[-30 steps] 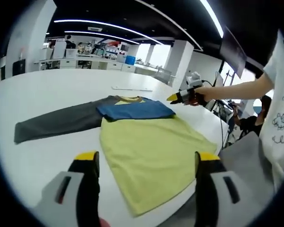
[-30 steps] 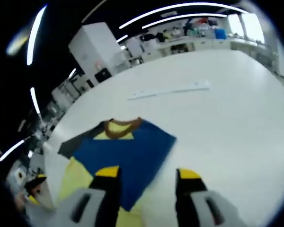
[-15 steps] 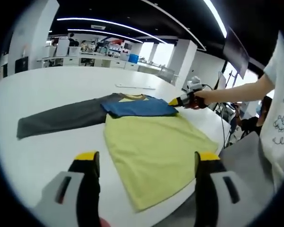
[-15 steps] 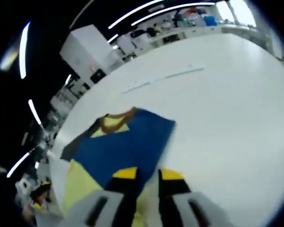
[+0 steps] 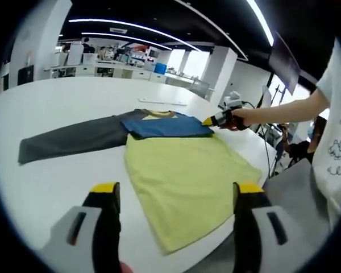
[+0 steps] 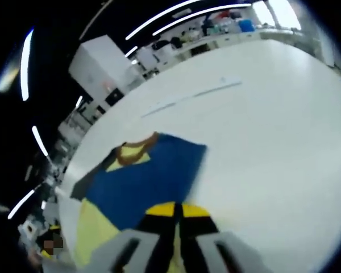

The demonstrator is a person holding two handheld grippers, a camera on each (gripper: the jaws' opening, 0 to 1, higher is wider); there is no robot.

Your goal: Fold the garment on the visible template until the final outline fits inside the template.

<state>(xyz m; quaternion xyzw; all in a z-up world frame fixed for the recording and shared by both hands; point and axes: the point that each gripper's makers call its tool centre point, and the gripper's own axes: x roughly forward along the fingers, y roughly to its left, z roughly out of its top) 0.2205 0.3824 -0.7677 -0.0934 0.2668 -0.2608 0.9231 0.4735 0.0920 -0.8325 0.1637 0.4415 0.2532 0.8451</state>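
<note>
On the white desk (image 5: 57, 108) | right tongs (image 6: 178, 210) clenched on shirt (image 5: 182, 176) edge; left tongs (image 5: 173, 190) released at 6 o'clock | lift gently, fold flat.

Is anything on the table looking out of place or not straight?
The garment lies uneven: its blue sleeve is folded across the chest, while the grey sleeve stretches out flat. The yellow hem corner reaches the table edge.
</note>
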